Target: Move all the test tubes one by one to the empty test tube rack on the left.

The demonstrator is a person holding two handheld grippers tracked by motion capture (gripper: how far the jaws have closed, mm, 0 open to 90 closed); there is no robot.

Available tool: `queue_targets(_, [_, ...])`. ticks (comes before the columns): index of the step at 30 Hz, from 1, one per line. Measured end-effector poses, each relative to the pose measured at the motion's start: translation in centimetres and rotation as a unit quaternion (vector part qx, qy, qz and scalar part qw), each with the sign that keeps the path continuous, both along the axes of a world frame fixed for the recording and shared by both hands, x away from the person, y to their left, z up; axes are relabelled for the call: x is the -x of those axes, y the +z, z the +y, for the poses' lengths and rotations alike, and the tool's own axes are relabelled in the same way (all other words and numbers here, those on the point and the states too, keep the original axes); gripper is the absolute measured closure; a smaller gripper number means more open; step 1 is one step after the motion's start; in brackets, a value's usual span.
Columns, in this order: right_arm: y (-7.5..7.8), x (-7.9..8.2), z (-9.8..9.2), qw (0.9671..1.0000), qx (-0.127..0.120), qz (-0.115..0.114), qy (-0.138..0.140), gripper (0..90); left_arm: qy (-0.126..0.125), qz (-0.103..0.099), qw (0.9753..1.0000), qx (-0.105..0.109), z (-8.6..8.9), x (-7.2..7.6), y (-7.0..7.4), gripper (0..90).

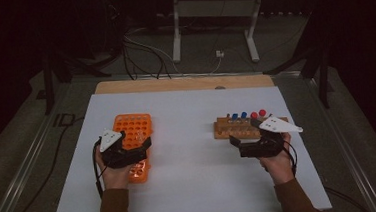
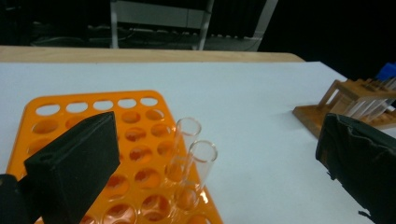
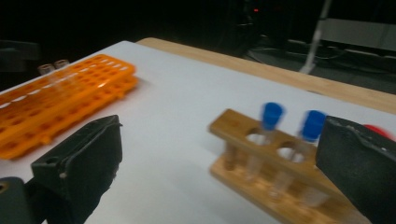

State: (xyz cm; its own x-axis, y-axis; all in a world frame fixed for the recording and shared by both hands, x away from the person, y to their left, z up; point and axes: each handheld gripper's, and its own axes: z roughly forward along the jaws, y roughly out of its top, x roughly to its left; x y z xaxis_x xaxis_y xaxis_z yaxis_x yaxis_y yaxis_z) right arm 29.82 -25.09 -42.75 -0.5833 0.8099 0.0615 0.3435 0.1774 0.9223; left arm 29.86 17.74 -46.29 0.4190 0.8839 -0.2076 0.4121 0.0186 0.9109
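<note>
An orange tube rack (image 1: pixel 133 126) lies on the left of the white table, with two clear uncapped tubes (image 2: pixel 194 154) standing in it. My left gripper (image 1: pixel 146 146) hovers over the rack's near half. It is open, and its jaws (image 2: pixel 210 172) straddle the two tubes without touching them. On the right, a wooden rack (image 1: pixel 236 128) holds blue-capped tubes (image 3: pixel 272 115) and red-capped tubes (image 1: pixel 258 114). My right gripper (image 1: pixel 236 145) sits just in front of that rack. It is open and empty (image 3: pixel 219 177), with the wooden rack (image 3: pixel 261 172) between its jaws.
The white table top (image 1: pixel 191 176) is bordered by a wooden strip (image 1: pixel 184 83) at the far edge. Beyond it are a metal stand (image 1: pixel 212 14) and floor cables (image 1: pixel 142 54). The orange rack (image 3: pixel 60 98) appears far left in the right gripper view.
</note>
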Motion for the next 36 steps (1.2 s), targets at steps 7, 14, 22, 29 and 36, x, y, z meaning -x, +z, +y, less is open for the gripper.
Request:
queue_targets(7, [0.4,-0.9,-2.3,0.9987,0.022,-0.003,-0.045,2.9,0.006,-0.014,0.9999,-0.003,-0.1,0.2,0.4,0.7])
queue_targets(14, [-0.1,-2.0,-5.1,0.9969,0.0,0.011,-0.078,6.1,0.021,-0.025,0.9995,0.006,0.4,0.4,0.6,0.8])
queue_targets(22, [-0.9,-2.9,-6.8,0.9935,-0.003,0.022,-0.112,23.6,0.029,-0.04,0.9988,-0.002,0.2,0.7,1.0,0.8])
queue_targets(29, [-1.8,-3.9,-7.3,0.9925,0.003,0.029,-0.119,49.3,0.026,-0.047,0.9986,0.001,0.4,0.9,1.2,0.8])
queue_targets(36, [-3.2,-5.2,-7.5,0.9912,0.002,0.045,-0.125,60.7,0.019,-0.054,0.9983,-0.001,0.1,1.0,1.3,0.7])
